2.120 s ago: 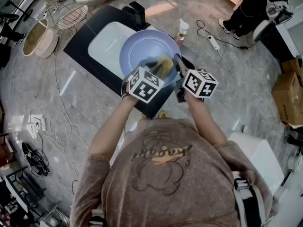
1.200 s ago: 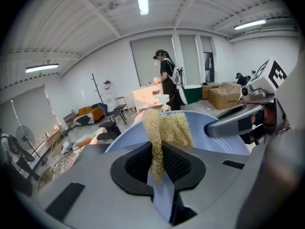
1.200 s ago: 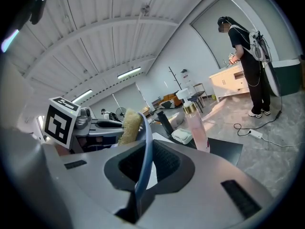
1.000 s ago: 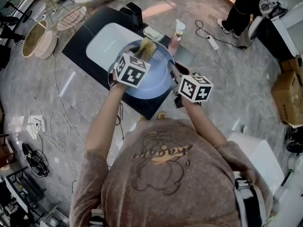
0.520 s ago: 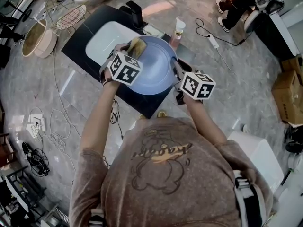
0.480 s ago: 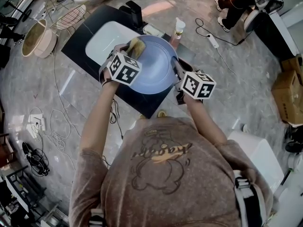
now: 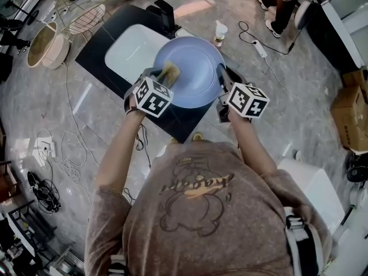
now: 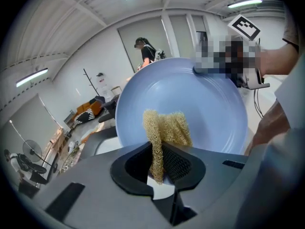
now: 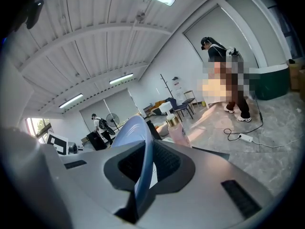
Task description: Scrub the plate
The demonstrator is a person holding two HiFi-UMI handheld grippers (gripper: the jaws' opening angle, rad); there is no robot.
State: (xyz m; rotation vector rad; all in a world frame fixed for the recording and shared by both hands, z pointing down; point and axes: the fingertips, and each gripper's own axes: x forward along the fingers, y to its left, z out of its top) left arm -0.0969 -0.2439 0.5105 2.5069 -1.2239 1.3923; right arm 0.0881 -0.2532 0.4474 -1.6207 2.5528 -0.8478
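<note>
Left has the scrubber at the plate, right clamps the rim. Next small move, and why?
Probably sweep the left gripper so its loofah scrubber rubs across the blue plate toward the far rim: the scrubber sits near the plate's near-left edge, and most of the face lies beyond it. The right gripper is shut on the rim, so the plate should hold.

— What do we have underneath?
— A black tabletop, with a white basin sunk into it.
— And on it?
— We see a pump bottle upright near the far corner and a black boxy thing at the far edge, perhaps a tap.
— Below?
— Grey marbled floor, where a white power strip and loose cables lie.
</note>
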